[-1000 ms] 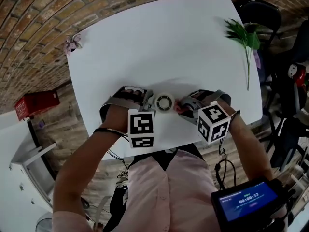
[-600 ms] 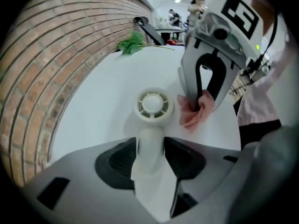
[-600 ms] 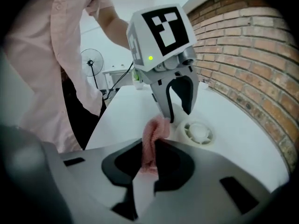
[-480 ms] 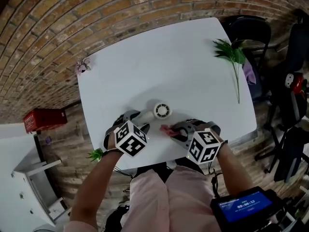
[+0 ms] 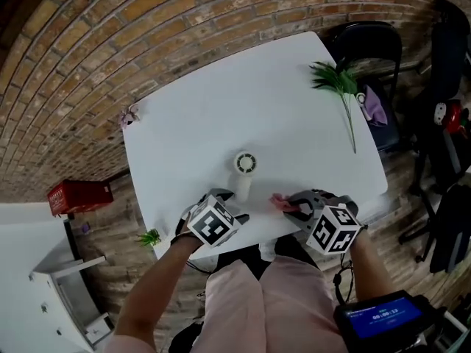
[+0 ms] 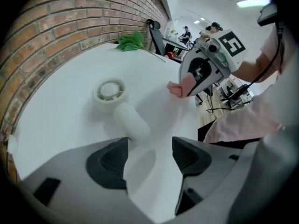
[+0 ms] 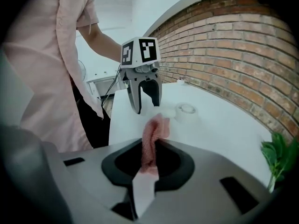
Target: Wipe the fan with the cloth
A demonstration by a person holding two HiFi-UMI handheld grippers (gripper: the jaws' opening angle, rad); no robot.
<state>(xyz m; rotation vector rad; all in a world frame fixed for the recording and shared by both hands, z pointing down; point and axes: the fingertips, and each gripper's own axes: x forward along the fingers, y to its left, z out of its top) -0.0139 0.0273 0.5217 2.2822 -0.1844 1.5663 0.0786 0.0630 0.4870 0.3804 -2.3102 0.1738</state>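
A small white fan (image 5: 246, 162) lies flat on the white table (image 5: 221, 101), its handle (image 5: 243, 188) pointing toward me. My left gripper (image 5: 232, 206) hovers at the handle's near end. Its jaws have just been opening and stand open with nothing between them; in the left gripper view the handle (image 6: 131, 119) ends just beyond the left pad (image 6: 108, 161). My right gripper (image 5: 292, 207) is to the right of the fan, shut on a pink cloth (image 7: 154, 134) that sticks out ahead of its jaws. The cloth (image 5: 280, 201) is apart from the fan.
A green plant sprig (image 5: 335, 79) lies near the table's far right corner, and a small pinkish object (image 5: 131, 115) sits at the left corner. A black chair (image 5: 372, 46) stands beyond the right side. A red box (image 5: 79, 195) is on the floor at left.
Both grippers have drawn back from the fan toward the table's near edge. The left gripper has rolled and opened, leaving the fan on the table. The cloth has come away with the right gripper.
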